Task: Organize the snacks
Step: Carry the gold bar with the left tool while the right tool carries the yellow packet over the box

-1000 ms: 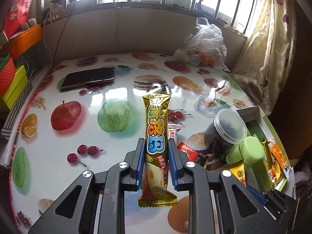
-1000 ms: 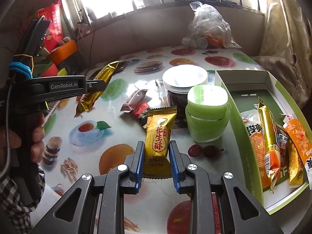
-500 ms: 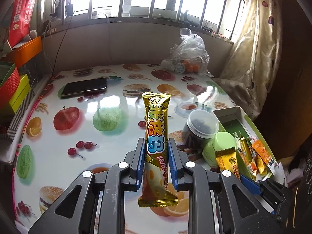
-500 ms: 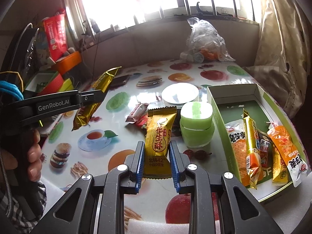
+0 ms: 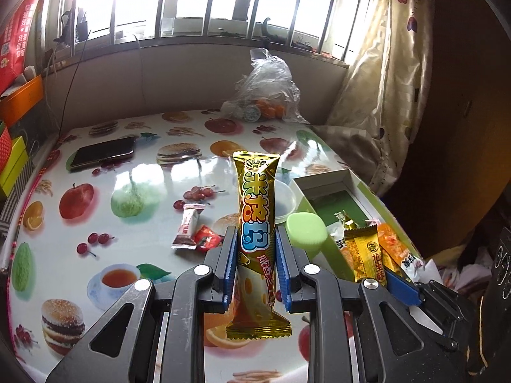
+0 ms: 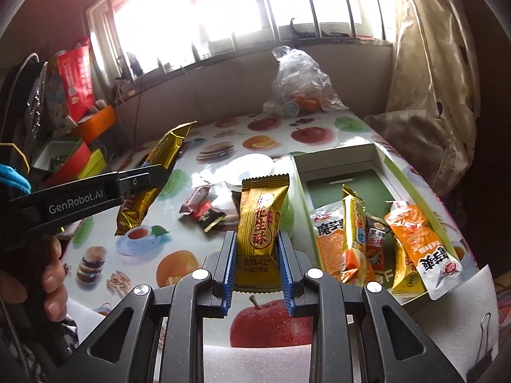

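Left gripper has its jaws pinching a long gold snack bar around its lower half, the bar standing upright and lifted above the desk. Right gripper has its jaws pinching a shorter gold peanut candy pack near its bottom seal, also held upright off the desk. Both packs look light, crinkly and soft-walled; foil is likely slippery, so a grip across the flat middle seems safer than on the crimped ends. Contents probably crumble if squeezed hard.

Just right of the right gripper sits the open green-and-white box, front part already filled with several packets lying side by side and overlapping. The rear part of the box floor is bare, so that looks like the open room for dropping the held packs. The box walls are low but a pack carried low could catch the near-left wall.

Between the grippers, loose wrapped candies lie on the desk, still unsorted. A green lidded jar and a clear lidded tub stand tight against the box's left wall, crowding the approach from that side; coming in from above seems easier.

Farther back a phone lies flat, well apart. At the far desk edge sits a plastic bag under the window.
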Tool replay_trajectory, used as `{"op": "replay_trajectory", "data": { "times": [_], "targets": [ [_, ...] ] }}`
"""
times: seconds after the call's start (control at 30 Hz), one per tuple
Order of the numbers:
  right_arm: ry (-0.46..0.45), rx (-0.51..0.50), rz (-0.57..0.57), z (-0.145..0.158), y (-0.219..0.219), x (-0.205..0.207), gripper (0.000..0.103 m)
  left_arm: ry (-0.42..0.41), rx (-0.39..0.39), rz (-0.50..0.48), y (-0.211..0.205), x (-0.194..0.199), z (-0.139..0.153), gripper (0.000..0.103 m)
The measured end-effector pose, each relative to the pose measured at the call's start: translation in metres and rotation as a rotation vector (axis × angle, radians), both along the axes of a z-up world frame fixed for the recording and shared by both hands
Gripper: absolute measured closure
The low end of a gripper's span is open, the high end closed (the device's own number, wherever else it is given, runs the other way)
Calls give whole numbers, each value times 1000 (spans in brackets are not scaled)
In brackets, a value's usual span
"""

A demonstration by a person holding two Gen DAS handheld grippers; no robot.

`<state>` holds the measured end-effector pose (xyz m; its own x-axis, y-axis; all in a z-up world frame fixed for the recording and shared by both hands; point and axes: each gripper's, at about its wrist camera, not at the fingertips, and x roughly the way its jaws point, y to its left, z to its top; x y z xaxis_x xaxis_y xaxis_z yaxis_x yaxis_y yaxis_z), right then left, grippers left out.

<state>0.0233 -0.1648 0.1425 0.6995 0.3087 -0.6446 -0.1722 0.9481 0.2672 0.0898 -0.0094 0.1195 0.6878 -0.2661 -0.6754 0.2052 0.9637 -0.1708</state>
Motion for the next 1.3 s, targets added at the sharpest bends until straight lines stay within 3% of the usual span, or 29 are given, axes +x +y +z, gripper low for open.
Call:
{"op": "replay_trajectory", "data": {
  "times": [0.6,1.3],
  "targets": [
    [-8,-14,-147,6,-72,-4,80,33,-17,-117,-71,5,-1,79],
    [91,-50,-224,-29,-128,27,80,154,20,-207,-138,27,-45,79]
  ]
}}
